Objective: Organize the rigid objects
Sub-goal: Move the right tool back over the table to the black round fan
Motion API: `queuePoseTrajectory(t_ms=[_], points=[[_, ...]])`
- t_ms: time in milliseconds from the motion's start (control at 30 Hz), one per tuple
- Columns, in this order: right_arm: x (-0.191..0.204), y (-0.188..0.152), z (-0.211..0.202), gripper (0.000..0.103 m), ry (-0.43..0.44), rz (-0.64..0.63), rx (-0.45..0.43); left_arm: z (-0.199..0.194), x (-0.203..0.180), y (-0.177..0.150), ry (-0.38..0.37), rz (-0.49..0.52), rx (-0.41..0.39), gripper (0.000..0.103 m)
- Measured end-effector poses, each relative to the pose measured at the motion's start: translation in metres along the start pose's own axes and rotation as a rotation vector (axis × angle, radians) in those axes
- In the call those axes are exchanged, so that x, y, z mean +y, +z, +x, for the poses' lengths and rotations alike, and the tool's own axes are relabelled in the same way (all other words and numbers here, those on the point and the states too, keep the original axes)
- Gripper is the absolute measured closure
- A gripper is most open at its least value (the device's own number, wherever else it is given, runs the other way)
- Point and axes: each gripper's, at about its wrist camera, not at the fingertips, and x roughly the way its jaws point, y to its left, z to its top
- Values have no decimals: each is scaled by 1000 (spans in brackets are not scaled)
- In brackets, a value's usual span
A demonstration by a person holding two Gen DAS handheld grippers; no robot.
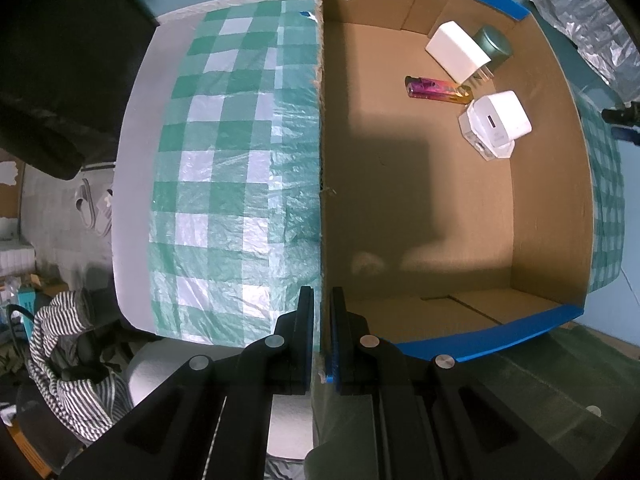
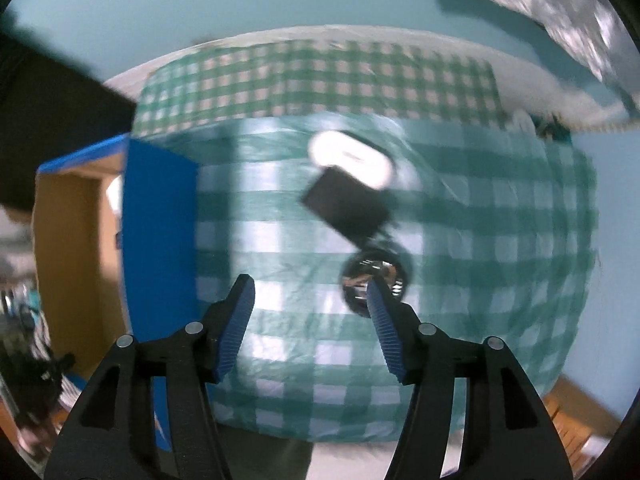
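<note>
My left gripper (image 1: 320,300) is shut on the side wall of an open cardboard box (image 1: 320,160) with blue outer sides. Inside the box lie a white plug adapter (image 1: 456,54), a dark green round tin (image 1: 492,44), a pink-and-yellow lighter (image 1: 438,90) and a white charger cube (image 1: 498,122). My right gripper (image 2: 310,292) is open and empty above the checked tablecloth (image 2: 480,220). Ahead of it, blurred, lie a white oval case (image 2: 352,158), a black block (image 2: 346,206) and a shiny round metal object (image 2: 374,276), which sits just behind the right fingertip. The box also shows in the right wrist view (image 2: 160,220) at the left.
The green-and-white checked cloth (image 1: 232,160) covers the table left of the box. A crinkled silver bag (image 1: 588,36) lies beyond the box at the upper right. A striped cloth (image 1: 68,360) and clutter lie on the floor at the lower left.
</note>
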Motion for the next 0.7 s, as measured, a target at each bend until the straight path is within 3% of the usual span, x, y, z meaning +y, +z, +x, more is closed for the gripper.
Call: queuePoseTrajectory(t_ms=[233,433,700], points=[[-34,5,25,40,-29,77,52,2,1,0,4,-9,5,96],[-42,2,57,40,-47,92,101,2,-1,0,2,-16,6,96],[-42,1,78,39,-66,113,93,2,-4,1,7,5,13,96]])
